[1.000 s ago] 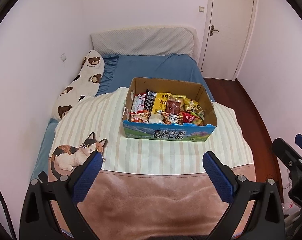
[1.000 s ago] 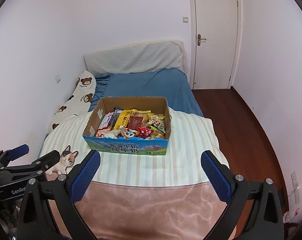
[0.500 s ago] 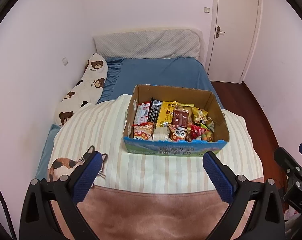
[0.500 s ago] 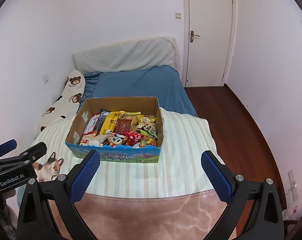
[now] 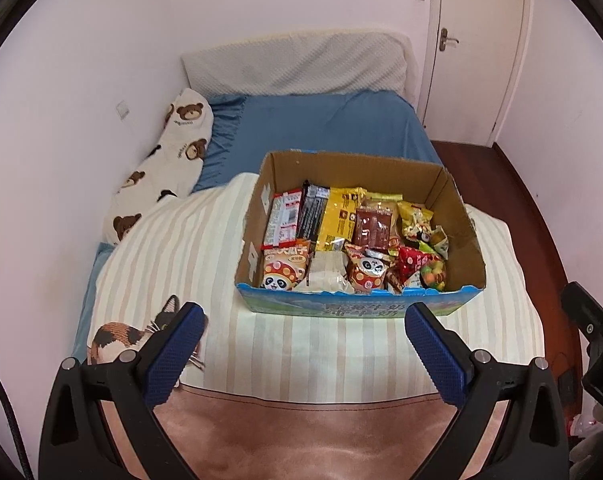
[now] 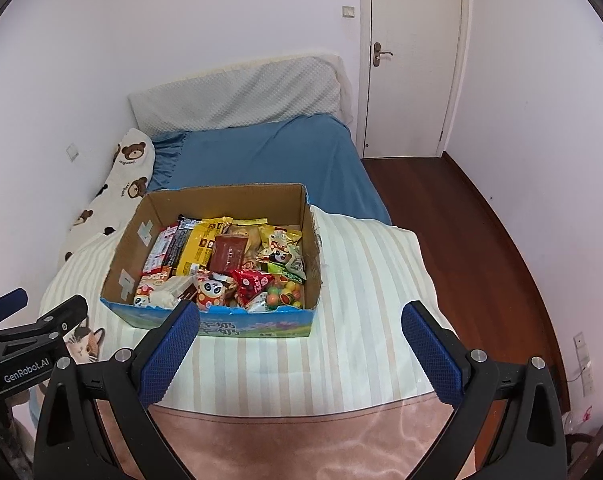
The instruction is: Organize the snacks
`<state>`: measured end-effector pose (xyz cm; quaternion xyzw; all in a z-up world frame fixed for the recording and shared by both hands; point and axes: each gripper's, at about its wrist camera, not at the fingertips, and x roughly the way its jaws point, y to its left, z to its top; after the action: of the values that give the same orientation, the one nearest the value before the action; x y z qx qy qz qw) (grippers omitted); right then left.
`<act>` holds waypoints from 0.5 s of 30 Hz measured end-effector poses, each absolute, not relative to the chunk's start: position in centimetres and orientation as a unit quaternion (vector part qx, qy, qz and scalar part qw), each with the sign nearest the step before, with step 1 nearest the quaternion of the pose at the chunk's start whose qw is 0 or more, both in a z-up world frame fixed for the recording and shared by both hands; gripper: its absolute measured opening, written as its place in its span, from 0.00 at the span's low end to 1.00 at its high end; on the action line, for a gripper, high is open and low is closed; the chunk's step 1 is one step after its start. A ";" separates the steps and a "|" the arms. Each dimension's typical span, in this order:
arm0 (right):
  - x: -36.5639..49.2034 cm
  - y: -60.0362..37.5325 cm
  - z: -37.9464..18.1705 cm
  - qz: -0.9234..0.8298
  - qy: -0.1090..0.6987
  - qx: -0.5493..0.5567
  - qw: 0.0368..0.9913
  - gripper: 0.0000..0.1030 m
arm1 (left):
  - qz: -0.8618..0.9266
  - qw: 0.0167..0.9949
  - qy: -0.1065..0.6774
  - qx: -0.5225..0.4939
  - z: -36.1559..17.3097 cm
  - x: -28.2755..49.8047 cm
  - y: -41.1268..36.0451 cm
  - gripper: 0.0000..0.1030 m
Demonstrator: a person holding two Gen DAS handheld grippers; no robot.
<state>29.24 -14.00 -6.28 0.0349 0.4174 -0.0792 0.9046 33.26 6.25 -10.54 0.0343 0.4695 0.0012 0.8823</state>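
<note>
A cardboard box [image 5: 359, 240] of snacks sits on the striped blanket [image 5: 189, 256] on the bed [image 5: 321, 128], ahead of both tools. Its blue front panel carries white Chinese characters — partly hidden by the fingers, ending in 牛奶. Inside lie a yellow packet [image 5: 339, 218], a brown packet [image 5: 371, 228], a red triangular packet [image 6: 253, 284] and 2 panda-printed packs [image 5: 283, 270]. The left hand-held gripper [image 5: 303, 326] hovers short of the box, its blue pads wide apart and holding nothing. The right hand-held gripper [image 6: 299, 326] is likewise spread and bare. In the right wrist view, the left tool's body reads "GenRobot.AI". A cat print [image 5: 121, 334] marks the blanket.
</note>
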 end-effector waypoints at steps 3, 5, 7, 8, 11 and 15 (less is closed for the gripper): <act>30.2 -14.0 -7.2 -0.079 0.428 0.036 0.900 1.00 | -0.001 0.878 0.477 0.036 -11.1 34.0 6.2 1.00; 30.6 -14.1 -7.7 -0.079 0.433 0.040 0.897 1.00 | -0.001 0.875 0.482 0.038 -11.5 34.4 6.1 1.00; 31.1 -14.1 -8.2 -0.080 0.437 0.042 0.895 1.00 | -0.005 0.872 0.489 0.037 -11.9 34.9 6.0 1.00; 31.2 -14.1 -8.3 -0.080 0.438 0.044 0.894 1.00 | -0.006 0.870 0.492 0.037 -12.1 35.1 6.0 1.00; 31.7 -14.0 -8.6 -0.081 0.441 0.043 0.893 1.00 | -0.010 0.868 0.494 0.039 -12.3 35.3 5.8 1.00; 32.1 -13.8 -8.6 -0.078 0.441 0.042 0.893 1.00 | -0.013 0.868 0.494 0.039 -12.4 35.6 5.6 1.00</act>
<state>32.15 -13.79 -8.57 0.0422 0.4414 -0.0780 0.8929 35.56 5.64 -12.36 0.0390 0.4945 -0.0126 0.8682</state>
